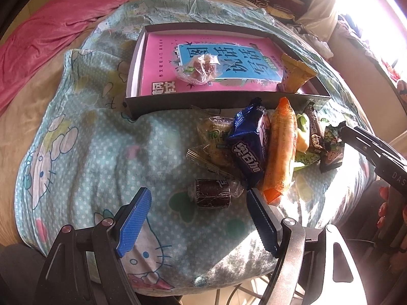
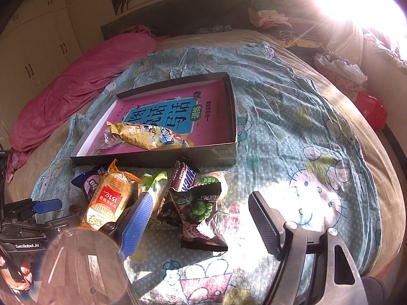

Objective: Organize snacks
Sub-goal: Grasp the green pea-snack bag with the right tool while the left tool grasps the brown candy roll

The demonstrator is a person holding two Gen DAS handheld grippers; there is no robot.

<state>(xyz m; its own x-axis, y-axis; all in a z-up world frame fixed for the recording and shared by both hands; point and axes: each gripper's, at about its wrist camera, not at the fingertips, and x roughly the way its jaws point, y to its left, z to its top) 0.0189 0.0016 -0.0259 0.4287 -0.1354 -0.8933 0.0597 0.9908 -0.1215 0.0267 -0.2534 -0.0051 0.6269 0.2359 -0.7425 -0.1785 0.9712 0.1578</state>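
Note:
A shallow dark box (image 1: 223, 103) (image 2: 152, 161) lined with a pink book lies on the bed. It holds a clear bag of sweets (image 1: 199, 70) and a yellow packet (image 1: 296, 73) (image 2: 150, 136). A snack pile lies in front: blue biscuit pack (image 1: 250, 147), orange packet (image 1: 281, 150) (image 2: 109, 198), Snickers bar (image 2: 184, 175), dark pea packet (image 2: 201, 216). A dark brown roll (image 1: 213, 193) lies nearest my open, empty left gripper (image 1: 198, 204). My right gripper (image 2: 198, 218) is open with the pea packet between its fingers, untouched.
A Hello Kitty sheet (image 1: 89, 152) covers the bed. A pink quilt (image 2: 76, 94) lies at the back left. Piled clothes (image 2: 274, 20) sit at the headboard side. The right gripper's body (image 1: 374, 150) shows at the left wrist view's right edge.

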